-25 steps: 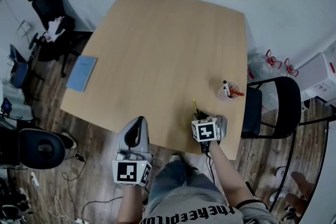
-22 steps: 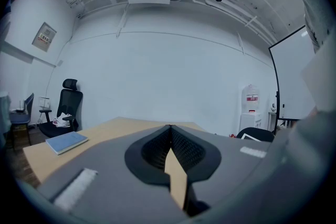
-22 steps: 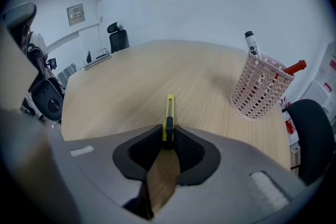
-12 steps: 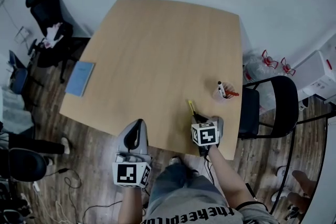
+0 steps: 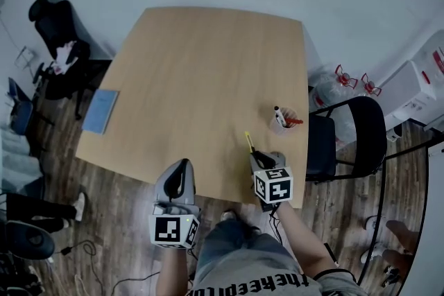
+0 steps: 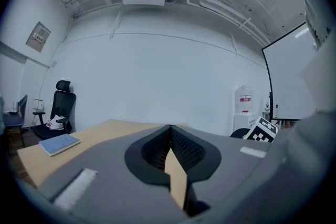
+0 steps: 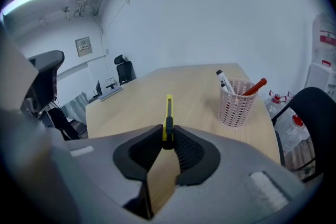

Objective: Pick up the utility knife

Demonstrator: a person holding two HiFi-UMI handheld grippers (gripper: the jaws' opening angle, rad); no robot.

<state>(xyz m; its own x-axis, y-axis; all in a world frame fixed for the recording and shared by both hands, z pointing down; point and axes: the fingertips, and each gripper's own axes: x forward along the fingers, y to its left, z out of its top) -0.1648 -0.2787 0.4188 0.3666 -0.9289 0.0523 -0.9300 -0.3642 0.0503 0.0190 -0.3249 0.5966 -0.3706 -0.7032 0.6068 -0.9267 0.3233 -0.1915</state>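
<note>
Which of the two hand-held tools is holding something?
The right tool: its jaws clamp the yellow utility knife. The left tool is shut on nothing.

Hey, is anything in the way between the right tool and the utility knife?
Nothing visible. The right tool grips the utility knife between its jaws, its yellow end pointing out over the table. The pen cup stands apart, to the right.

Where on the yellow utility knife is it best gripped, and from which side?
Probably its rear end, approached from behind along its length, as the right tool holds it now. The utility knife is long, thin and flat-sided, so the jaws clamp its flat sides and the front end juts straight ahead.
</note>
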